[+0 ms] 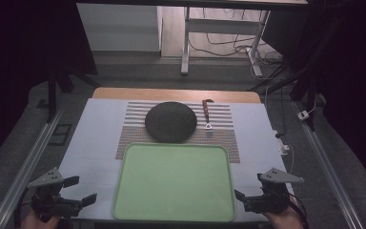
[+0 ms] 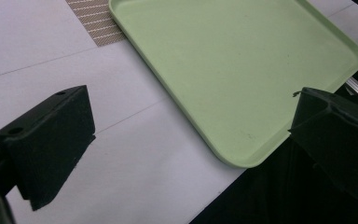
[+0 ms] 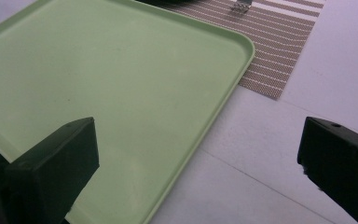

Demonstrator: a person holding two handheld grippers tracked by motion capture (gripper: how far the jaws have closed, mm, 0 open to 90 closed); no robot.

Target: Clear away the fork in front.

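While flanking the pale green plastic tray (image 1: 174,181), held left hand-held gripper (image 1: 80,190) and right hand-held gripper (image 1: 249,187) spread wide, pinching nothing.

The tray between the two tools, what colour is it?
Light green tray, plain all over; clearest in the high view.

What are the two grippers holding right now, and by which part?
Nothing. The left gripper and right gripper both have their jaws spread apart with nothing between them, one on each side of the light green plastic tray, not touching it.
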